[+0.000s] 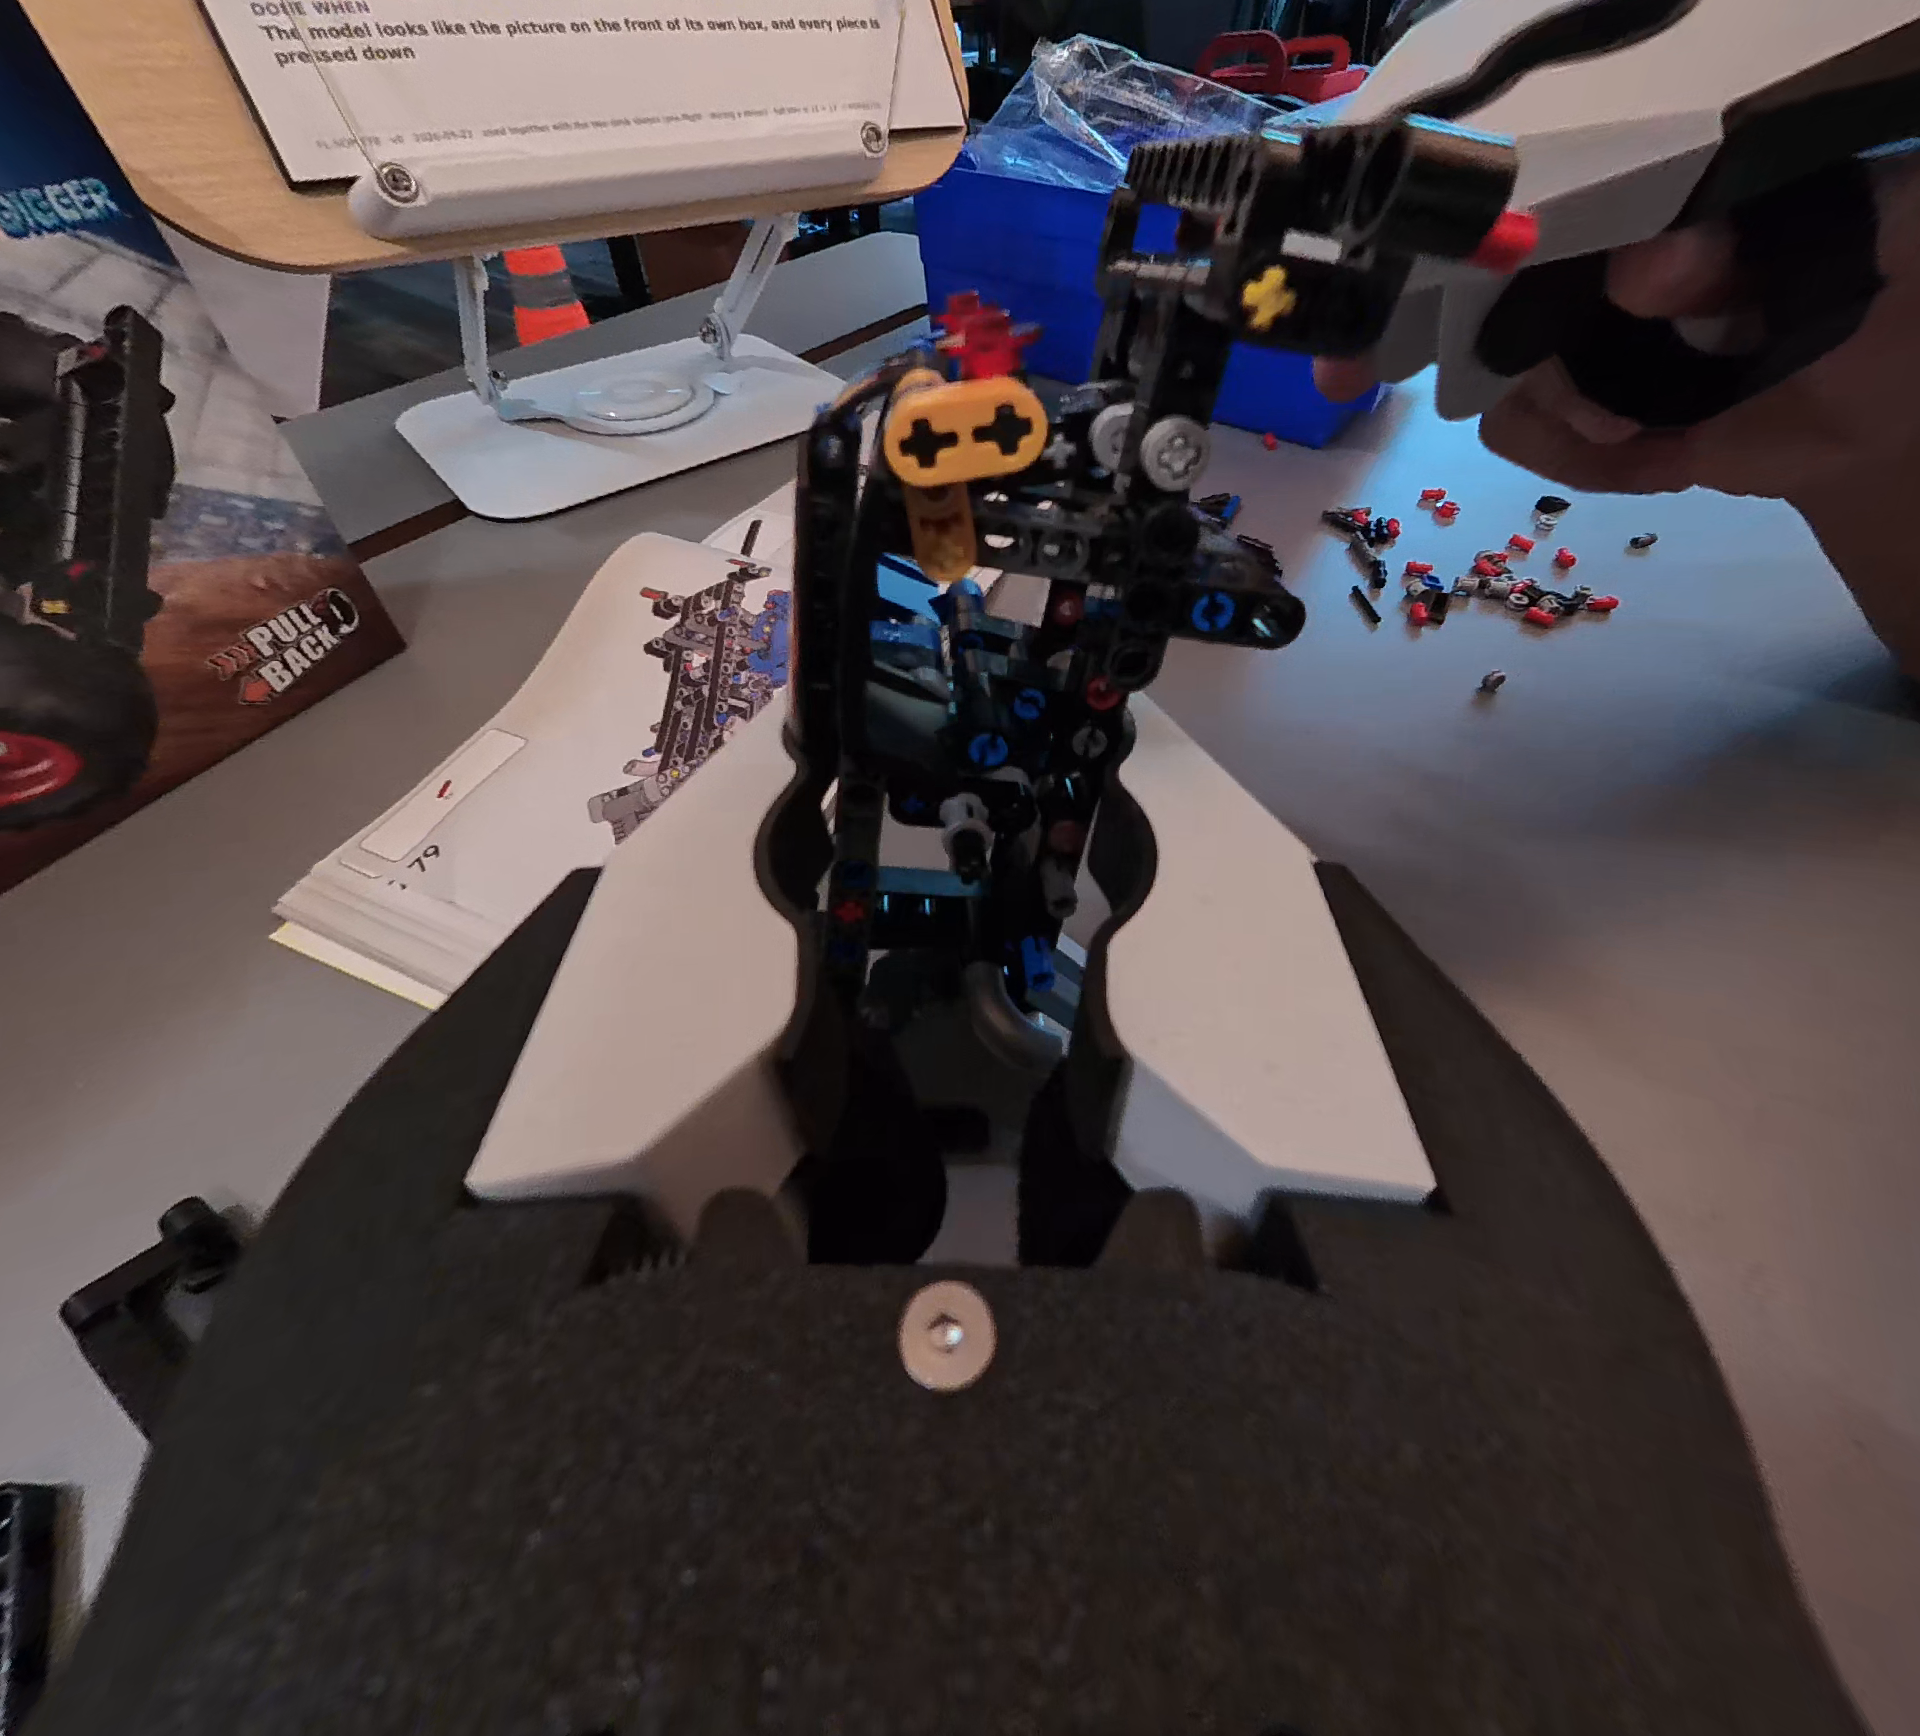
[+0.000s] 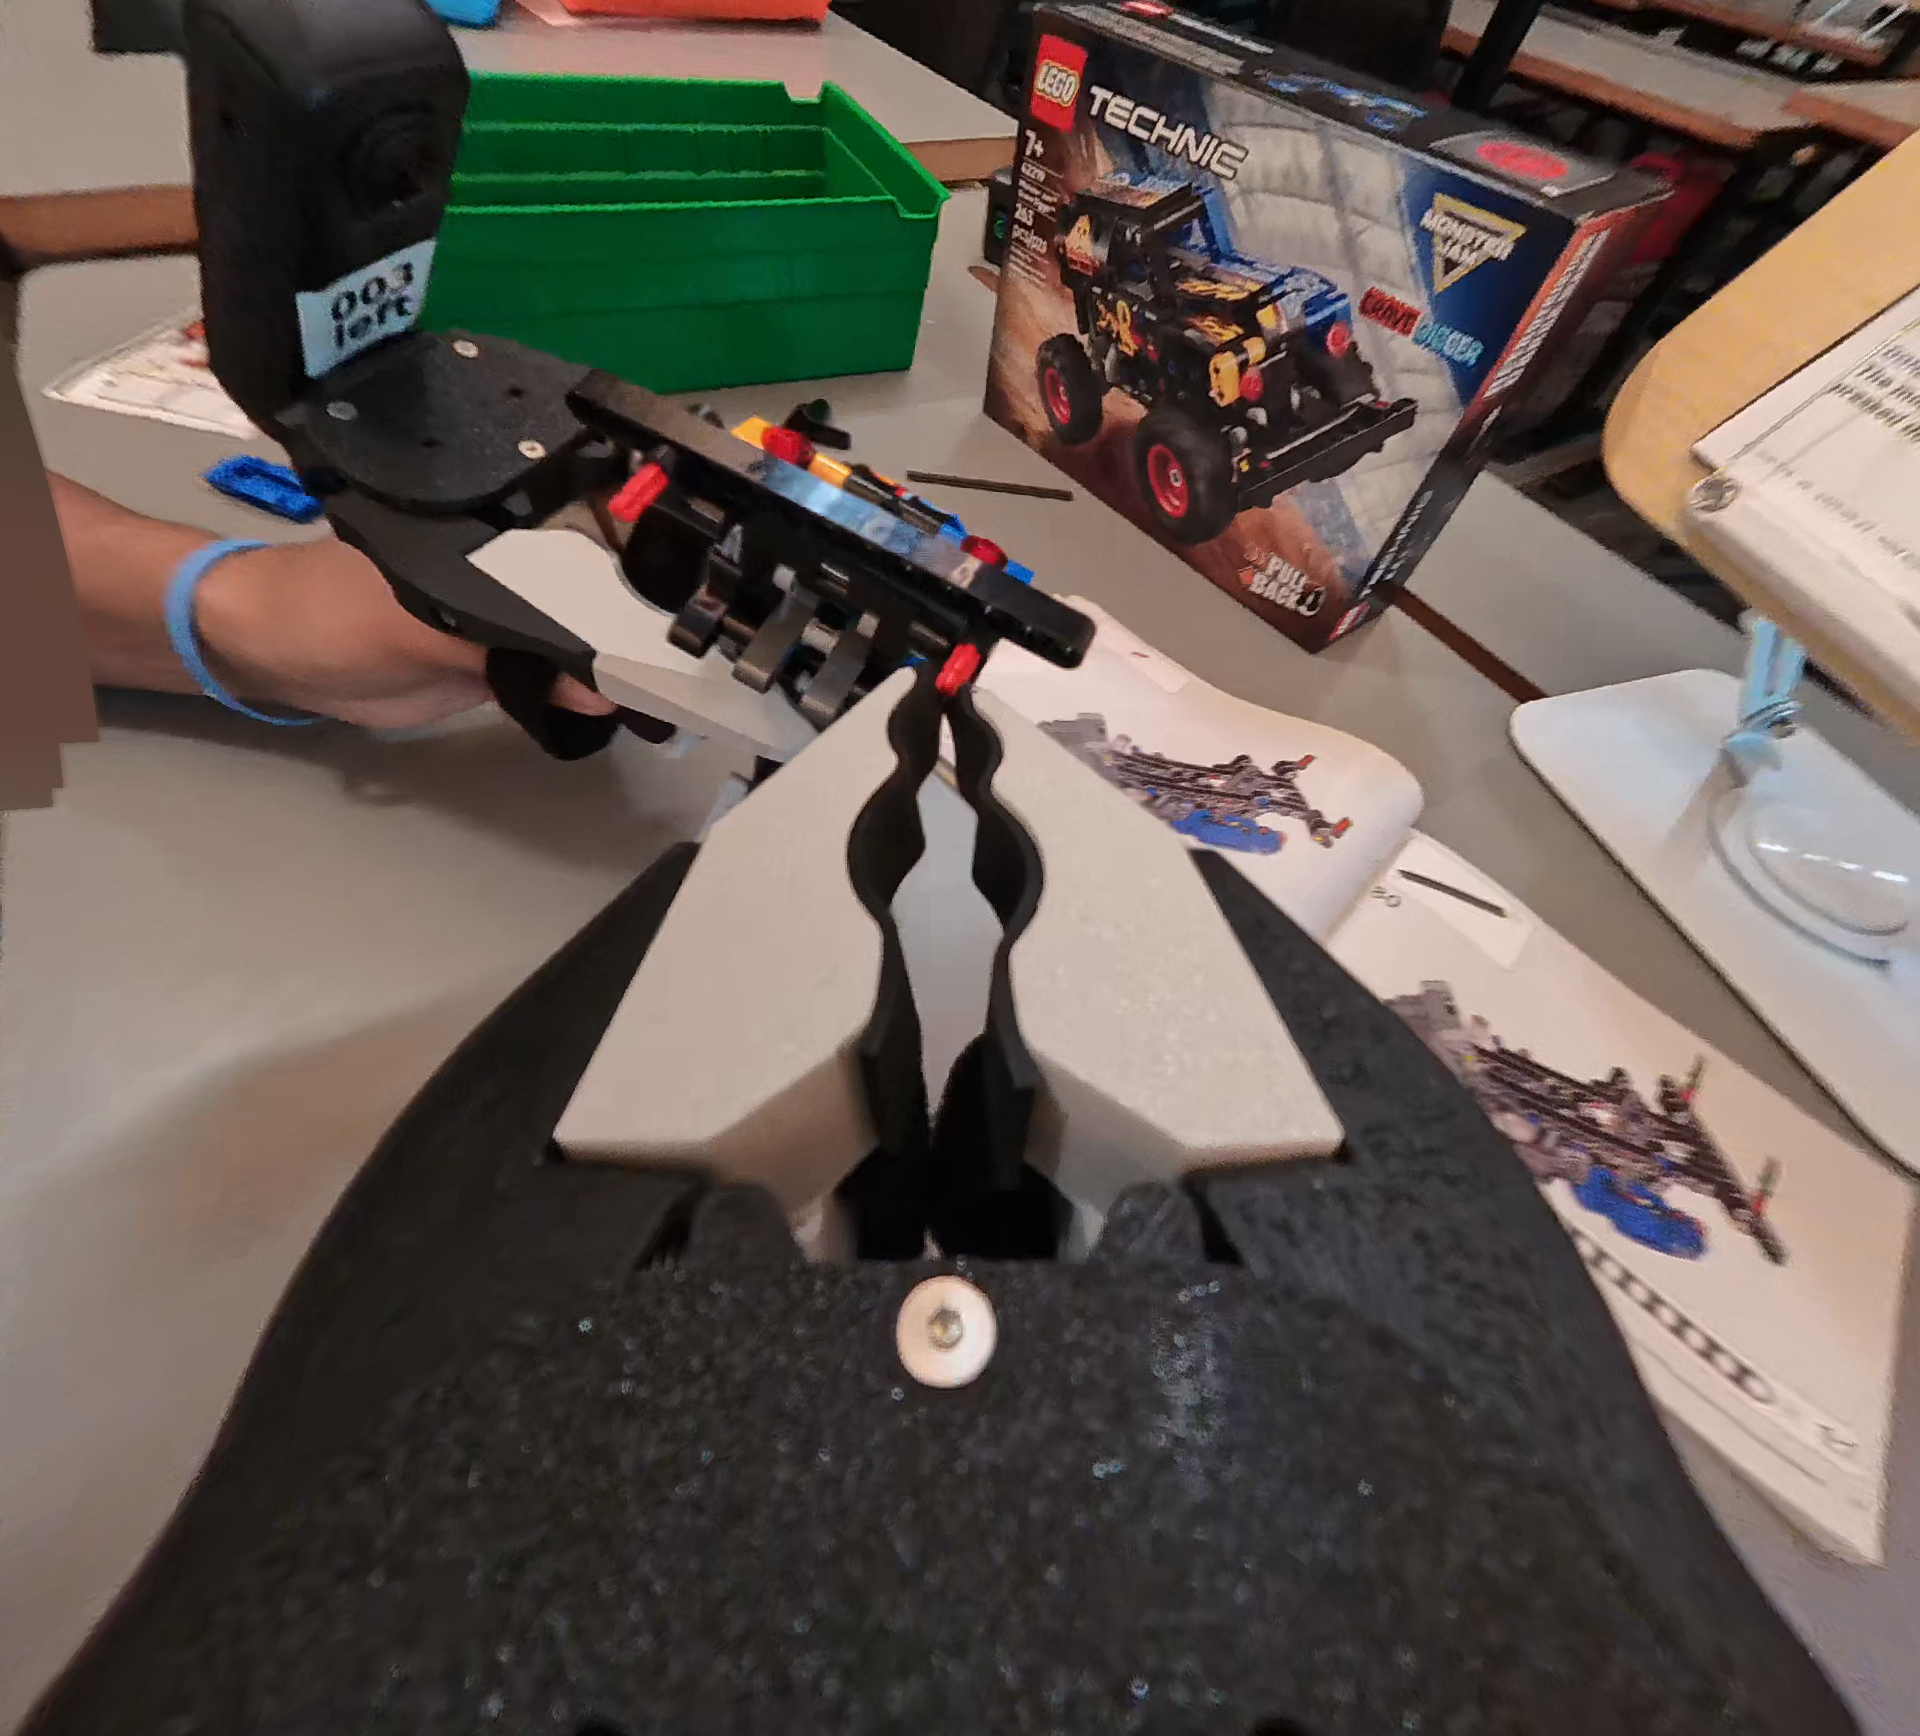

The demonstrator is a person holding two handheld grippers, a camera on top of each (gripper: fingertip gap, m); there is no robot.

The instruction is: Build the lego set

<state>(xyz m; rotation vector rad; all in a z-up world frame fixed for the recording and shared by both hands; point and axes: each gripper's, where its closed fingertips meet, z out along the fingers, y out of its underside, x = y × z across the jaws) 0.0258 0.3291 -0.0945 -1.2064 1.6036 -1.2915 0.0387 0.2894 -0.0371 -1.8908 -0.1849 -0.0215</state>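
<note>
Left tool [image 1: 951, 813] clamps lego chassis [image 1: 997, 647] (upright); right tool [image 2: 951, 699] pinches red pin [image 2: 956, 666].

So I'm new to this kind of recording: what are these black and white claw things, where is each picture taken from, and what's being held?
Each claw is a hand-held gripper with a camera looking along its two fingers; a person squeezes one in each hand. There is no robot arm. The left wrist view shows the left gripper, its jaws clamped on a half-built black lego model. The right wrist view shows the right gripper pinching a small red pin at the model's edge. On the grey table lie an open instruction booklet, the set's box, a green tray and loose small pieces.
</note>
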